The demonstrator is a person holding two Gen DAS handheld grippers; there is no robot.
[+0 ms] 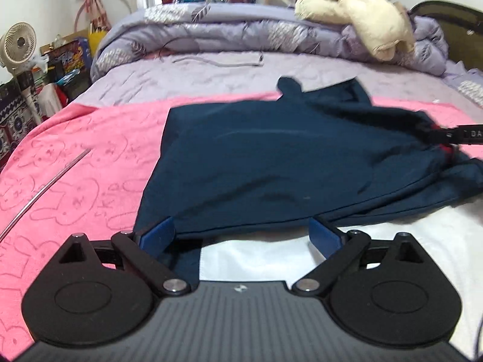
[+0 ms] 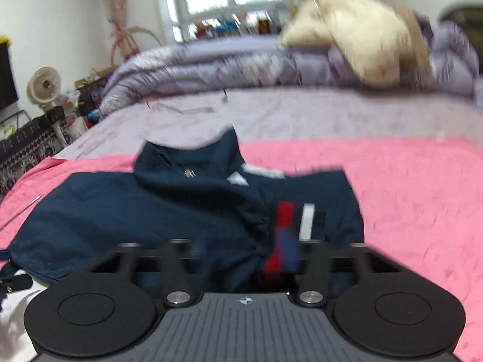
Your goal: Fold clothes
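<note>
- Bedroom scene: pink blanket over the bed, navy jacket spread mid-frame.
- Left gripper spread wide at the near hem, holding nothing.
- Right gripper, blurred, jaws parted around the bunched cuff; I'd release cleanly, then smooth flat.
- Both grippers angle downward.

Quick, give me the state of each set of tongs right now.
Left tongs: open wide at the near hem of the navy jacket, gripping nothing.
Right tongs: partly open, bunched jacket cloth between the fingers; the blur hides any grip.
</note>
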